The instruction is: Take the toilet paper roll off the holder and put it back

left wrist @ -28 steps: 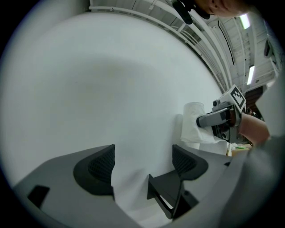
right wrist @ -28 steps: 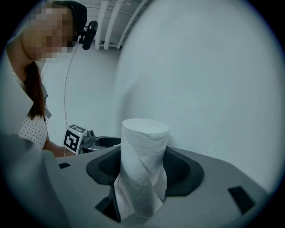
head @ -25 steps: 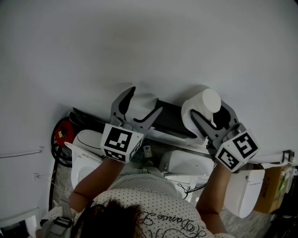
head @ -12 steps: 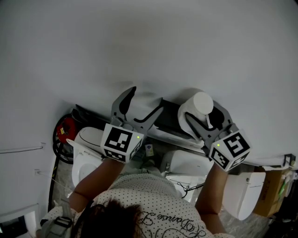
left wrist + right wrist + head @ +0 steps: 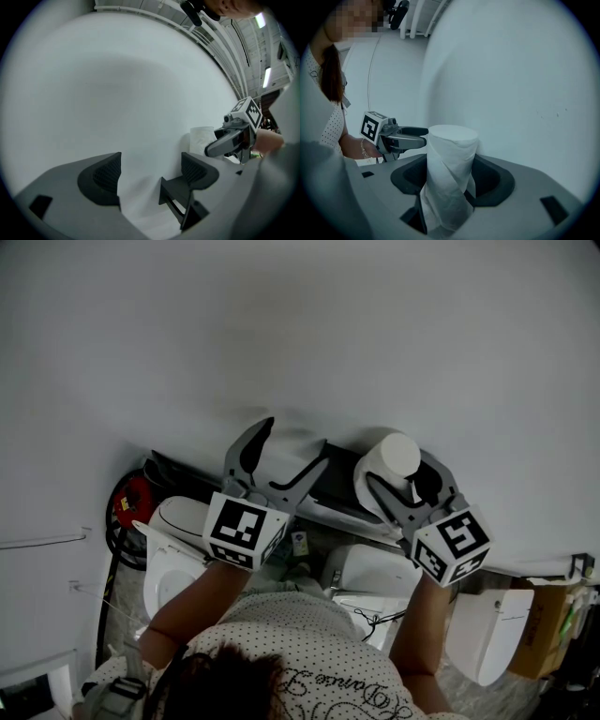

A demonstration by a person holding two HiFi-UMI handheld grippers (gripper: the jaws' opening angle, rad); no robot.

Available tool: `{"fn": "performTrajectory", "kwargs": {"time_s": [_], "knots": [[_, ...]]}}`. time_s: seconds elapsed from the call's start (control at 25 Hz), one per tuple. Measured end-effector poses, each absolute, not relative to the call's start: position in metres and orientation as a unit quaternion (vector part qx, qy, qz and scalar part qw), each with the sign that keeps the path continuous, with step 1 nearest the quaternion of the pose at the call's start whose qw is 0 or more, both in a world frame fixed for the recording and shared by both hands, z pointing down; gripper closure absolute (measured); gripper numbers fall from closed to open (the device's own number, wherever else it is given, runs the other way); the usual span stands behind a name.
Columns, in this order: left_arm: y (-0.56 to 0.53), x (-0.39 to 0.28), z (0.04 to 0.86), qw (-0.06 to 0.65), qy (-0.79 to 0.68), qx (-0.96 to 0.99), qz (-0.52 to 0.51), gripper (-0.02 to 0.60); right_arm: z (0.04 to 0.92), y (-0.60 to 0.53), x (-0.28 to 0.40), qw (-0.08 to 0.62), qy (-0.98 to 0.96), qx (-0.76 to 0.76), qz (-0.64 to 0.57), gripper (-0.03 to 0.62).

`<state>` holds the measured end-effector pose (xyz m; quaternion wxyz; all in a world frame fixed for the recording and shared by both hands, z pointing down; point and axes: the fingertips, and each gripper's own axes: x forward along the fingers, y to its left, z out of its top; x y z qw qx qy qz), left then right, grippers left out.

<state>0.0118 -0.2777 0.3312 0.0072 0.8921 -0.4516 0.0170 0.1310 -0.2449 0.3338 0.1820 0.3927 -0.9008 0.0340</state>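
Close to the wall (image 5: 281,324), the right gripper (image 5: 401,479) clamps the toilet paper roll (image 5: 389,457), probably to refit it on the holder (image 5: 339,479); the left gripper (image 5: 292,437) stands wide, empty.

The left gripper (image 5: 149,168) faces a white wall (image 5: 117,93). Its jaws stand apart and its ribbed pads (image 5: 104,176) touch nothing. A dark holder (image 5: 176,194) juts from the wall between the jaws, just beside the right-hand one. Further right along the wall, the right gripper (image 5: 220,146), with its marker cube (image 5: 248,110), overlaps the toilet paper roll (image 5: 200,137). A hand (image 5: 269,140) is behind it.
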Motion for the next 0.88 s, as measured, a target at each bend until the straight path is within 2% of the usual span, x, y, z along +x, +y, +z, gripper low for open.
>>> {"fn": "performTrajectory", "kwargs": {"time_s": [0.88], "knots": [[-0.279,0.011,0.335,0.006,-0.453,0.891,0.026,0.181,0.357,-0.246,0.121,0.194,-0.897,0.395,0.034,0.310]]}}
